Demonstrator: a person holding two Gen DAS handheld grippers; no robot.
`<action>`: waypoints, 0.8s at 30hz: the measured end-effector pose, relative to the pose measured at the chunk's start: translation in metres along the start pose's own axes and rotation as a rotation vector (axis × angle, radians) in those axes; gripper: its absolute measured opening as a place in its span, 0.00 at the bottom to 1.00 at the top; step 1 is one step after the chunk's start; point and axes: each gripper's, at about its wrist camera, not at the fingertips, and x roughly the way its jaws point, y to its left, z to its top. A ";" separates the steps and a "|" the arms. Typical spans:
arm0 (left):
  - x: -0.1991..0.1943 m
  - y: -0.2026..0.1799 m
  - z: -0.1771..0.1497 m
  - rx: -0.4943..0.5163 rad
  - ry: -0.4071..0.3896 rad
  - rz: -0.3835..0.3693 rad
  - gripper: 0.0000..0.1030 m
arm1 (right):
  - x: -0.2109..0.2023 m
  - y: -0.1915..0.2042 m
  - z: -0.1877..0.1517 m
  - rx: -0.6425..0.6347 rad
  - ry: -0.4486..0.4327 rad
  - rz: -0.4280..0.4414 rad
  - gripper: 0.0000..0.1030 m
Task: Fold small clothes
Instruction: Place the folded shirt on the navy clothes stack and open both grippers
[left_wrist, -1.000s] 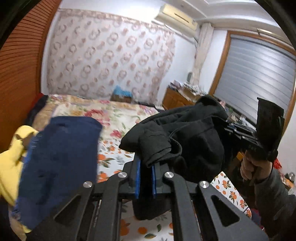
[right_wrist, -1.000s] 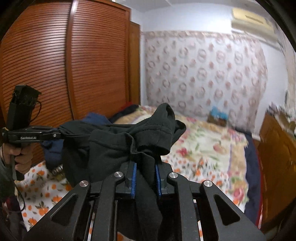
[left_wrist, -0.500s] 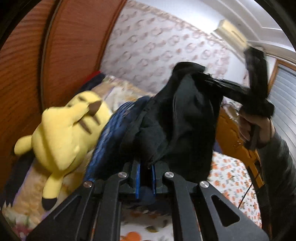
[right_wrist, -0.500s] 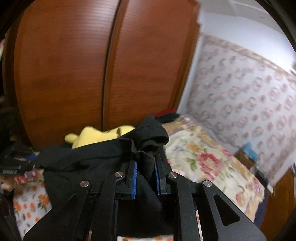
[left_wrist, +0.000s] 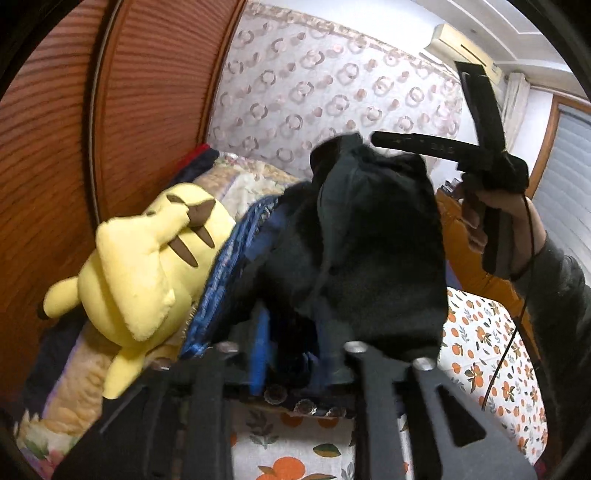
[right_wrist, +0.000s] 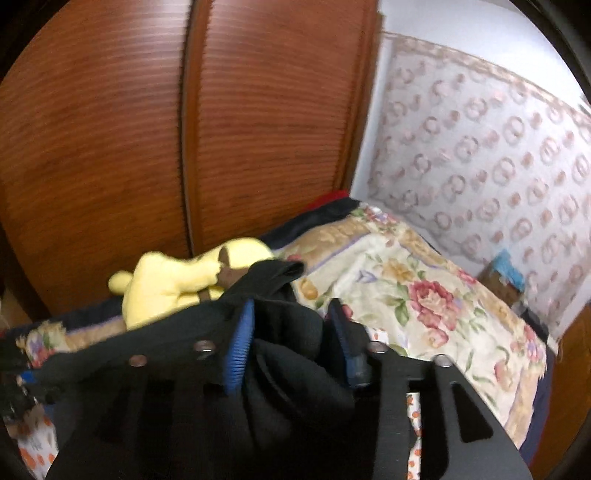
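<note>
Fingers (left_wrist: 291, 354) (right_wrist: 291, 343) both opening, black garment (left_wrist: 376, 251) between; left view alone shows hand (left_wrist: 495, 221).

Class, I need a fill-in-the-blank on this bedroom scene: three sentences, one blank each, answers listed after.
1. The plush toy lying beside the wooden wardrobe is coloured ____.
2. The garment between the right gripper's fingers is coloured ____.
3. The bedspread near the patterned wall carries a ____ print.

Missing words: yellow; black; floral
</note>
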 end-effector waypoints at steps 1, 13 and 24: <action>-0.006 -0.002 0.001 0.014 -0.017 0.009 0.38 | -0.008 -0.002 0.001 0.013 -0.011 -0.010 0.51; -0.045 -0.042 0.002 0.145 -0.071 0.018 0.55 | -0.107 0.005 -0.060 0.124 -0.055 -0.081 0.59; -0.057 -0.108 -0.012 0.252 -0.091 -0.035 0.55 | -0.197 0.020 -0.143 0.257 -0.089 -0.183 0.72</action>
